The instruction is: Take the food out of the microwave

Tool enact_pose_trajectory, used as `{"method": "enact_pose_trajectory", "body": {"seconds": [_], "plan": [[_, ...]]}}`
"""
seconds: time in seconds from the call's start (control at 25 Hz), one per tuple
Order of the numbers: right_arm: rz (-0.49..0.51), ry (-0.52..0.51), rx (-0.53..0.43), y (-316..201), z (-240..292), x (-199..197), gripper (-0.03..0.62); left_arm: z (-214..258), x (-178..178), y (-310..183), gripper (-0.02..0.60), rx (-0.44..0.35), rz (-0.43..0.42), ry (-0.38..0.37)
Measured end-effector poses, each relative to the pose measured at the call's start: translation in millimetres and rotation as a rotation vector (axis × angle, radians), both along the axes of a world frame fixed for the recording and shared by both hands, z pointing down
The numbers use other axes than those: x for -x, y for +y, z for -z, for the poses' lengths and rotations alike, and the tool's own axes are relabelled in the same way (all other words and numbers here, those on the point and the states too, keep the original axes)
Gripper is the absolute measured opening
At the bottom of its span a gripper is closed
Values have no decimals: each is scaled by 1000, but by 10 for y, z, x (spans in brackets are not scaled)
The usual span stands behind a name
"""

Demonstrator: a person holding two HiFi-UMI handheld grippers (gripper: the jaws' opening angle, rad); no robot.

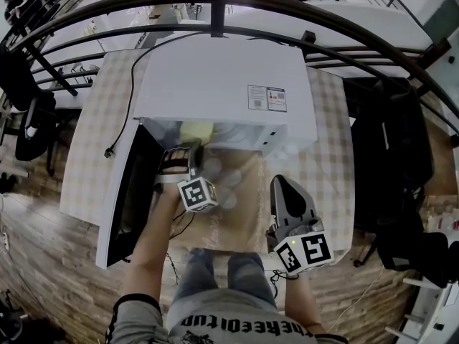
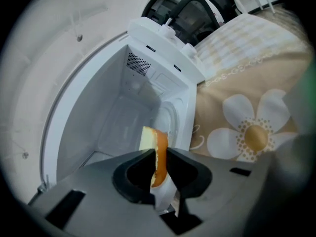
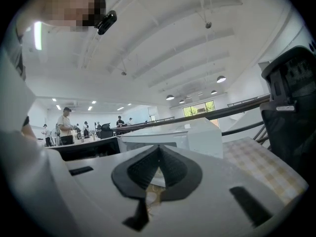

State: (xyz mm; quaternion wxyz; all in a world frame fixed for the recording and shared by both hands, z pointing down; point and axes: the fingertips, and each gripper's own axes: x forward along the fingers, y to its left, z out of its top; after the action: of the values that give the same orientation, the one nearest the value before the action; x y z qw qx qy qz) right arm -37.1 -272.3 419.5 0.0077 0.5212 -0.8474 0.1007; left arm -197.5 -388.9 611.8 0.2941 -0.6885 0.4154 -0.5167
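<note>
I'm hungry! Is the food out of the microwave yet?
Almost. Done: the microwave has its door open. In hand: the left tongs are clamped on the orange-edged food slice, right at the microwave's opening. Left to do: pull it fully out and set it down on the tablecloth. The right tongs are shut and empty, held out in front.

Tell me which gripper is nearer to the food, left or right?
Left. The left gripper is shut on the food at the microwave's opening; the right gripper is apart, in front of the microwave.
</note>
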Motion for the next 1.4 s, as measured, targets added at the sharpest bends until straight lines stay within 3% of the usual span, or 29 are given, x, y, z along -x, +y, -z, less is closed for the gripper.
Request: {"method": "enact_pose_trajectory", "body": {"seconds": [0.84,1.4], "plan": [[225,12,-51,-194,206,138,5,663,-19,605,64,26,229,382],[380,29,-74,-178,258,276,5,1040,17,1099,64,-13,389,620]]}}
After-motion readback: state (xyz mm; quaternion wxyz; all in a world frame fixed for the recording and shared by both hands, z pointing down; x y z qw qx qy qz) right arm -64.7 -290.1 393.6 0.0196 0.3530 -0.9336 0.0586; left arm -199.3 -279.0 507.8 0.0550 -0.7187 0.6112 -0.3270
